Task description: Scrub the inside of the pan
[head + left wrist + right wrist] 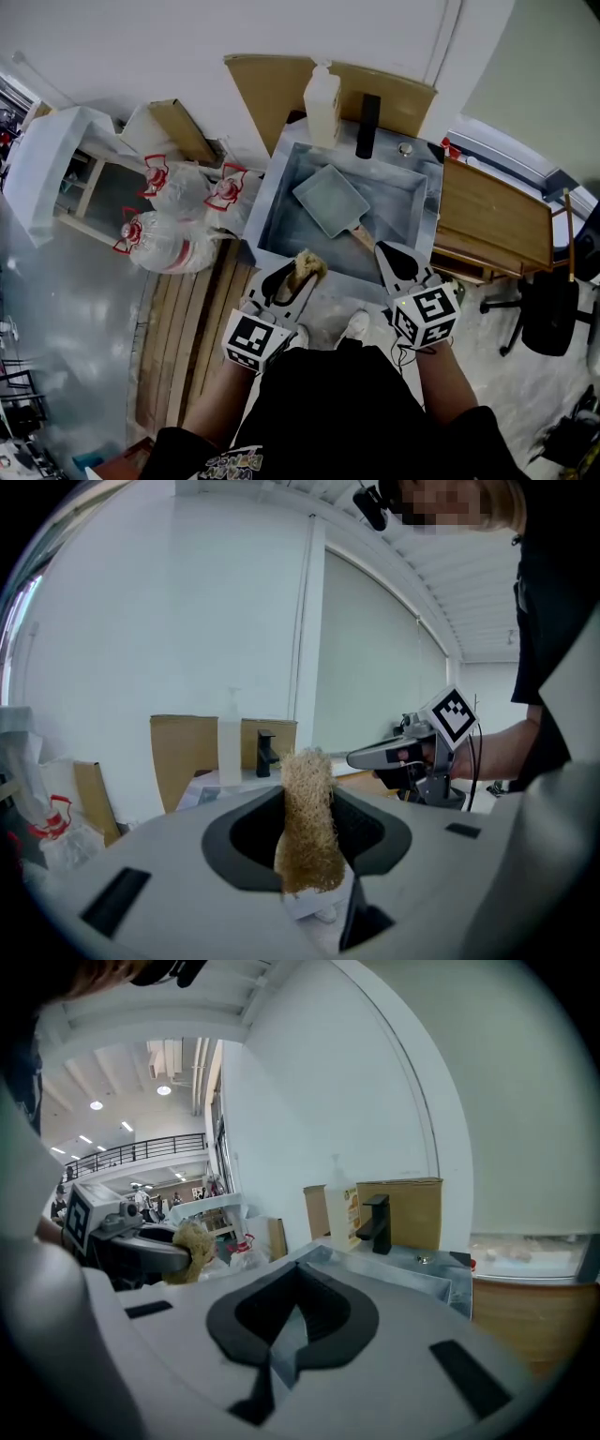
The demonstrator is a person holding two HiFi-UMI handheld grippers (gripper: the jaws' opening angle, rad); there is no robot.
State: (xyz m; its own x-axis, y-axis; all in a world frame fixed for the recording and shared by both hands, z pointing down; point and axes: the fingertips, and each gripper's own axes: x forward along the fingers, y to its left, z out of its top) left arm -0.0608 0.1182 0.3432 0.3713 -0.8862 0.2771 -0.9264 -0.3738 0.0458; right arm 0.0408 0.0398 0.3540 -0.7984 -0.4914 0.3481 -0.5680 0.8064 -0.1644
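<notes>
Ahead, at twelve o'clock of both grippers and clear of either pair of jaws: the flat grey rectangular pan (330, 200) with a wooden handle, lying askew in the grey steel sink (277, 211), handle pointing to five o'clock, its end near the tips of the right gripper (397, 261). Right jaws closed together, nothing between them. Left gripper (296, 274) clamped on a tan fibrous scrub pad (307, 817), standing upright between the pads and sticking out above them, held over the sink's near rim at seven o'clock of the pan. On the sink's far ledge at twelve o'clock, a translucent plastic soap bottle (322, 101) just beside a black block-shaped faucet (367, 126), brown cardboard sheets (270, 86) leaning against the white wall behind. At nine o'clock of the sink, clear plastic water jugs with red handles (180, 217). At three o'clock, a wooden side counter (492, 220), and beyond it a black office chair (551, 317). Nothing standing between jaws and pan.
</notes>
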